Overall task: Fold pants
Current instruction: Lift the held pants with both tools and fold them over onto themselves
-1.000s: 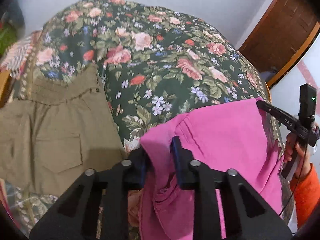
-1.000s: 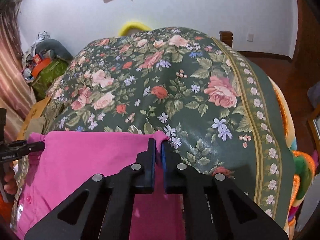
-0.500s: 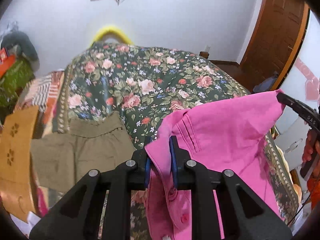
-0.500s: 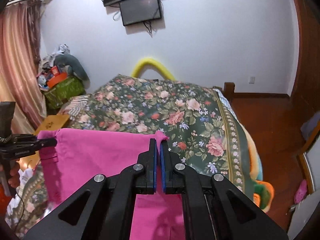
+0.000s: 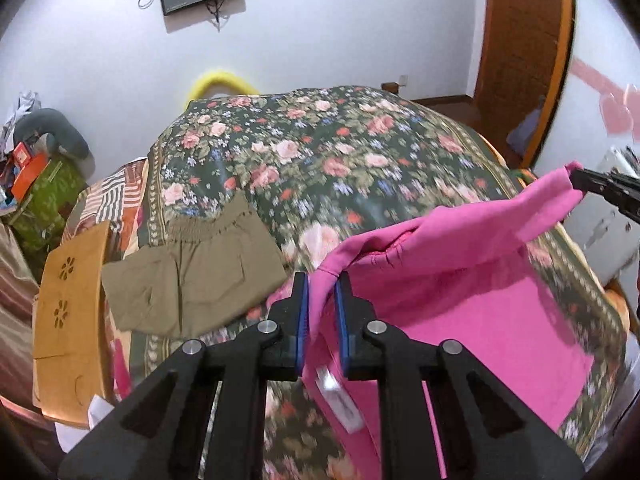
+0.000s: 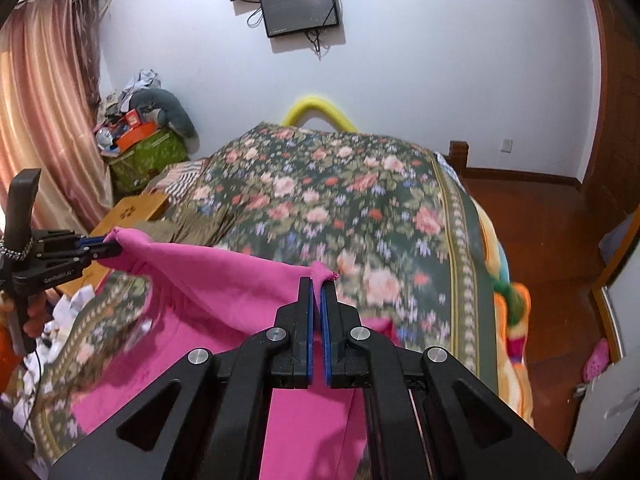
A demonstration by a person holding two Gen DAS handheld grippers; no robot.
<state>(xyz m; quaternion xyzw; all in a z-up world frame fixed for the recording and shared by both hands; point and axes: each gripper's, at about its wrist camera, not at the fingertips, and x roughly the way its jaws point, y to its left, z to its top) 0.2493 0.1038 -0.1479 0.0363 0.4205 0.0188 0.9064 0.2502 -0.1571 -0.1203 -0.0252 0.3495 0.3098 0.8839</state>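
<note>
A bed (image 5: 360, 152) under a flowered cover fills the room, most of its top bare and free for laying cloth down. Pink pants (image 5: 472, 280), lying flat a second ago, now hang in the air over the bed's near edge, stretched between both tools; that lift likely readies them to be spread for the first fold. Folded khaki pants (image 5: 192, 276) rest near the bed's left edge, well apart. The left tool (image 5: 320, 280) has just been closing on one bunched corner; the right tool (image 6: 318, 284) is clamped tight on the other.
</note>
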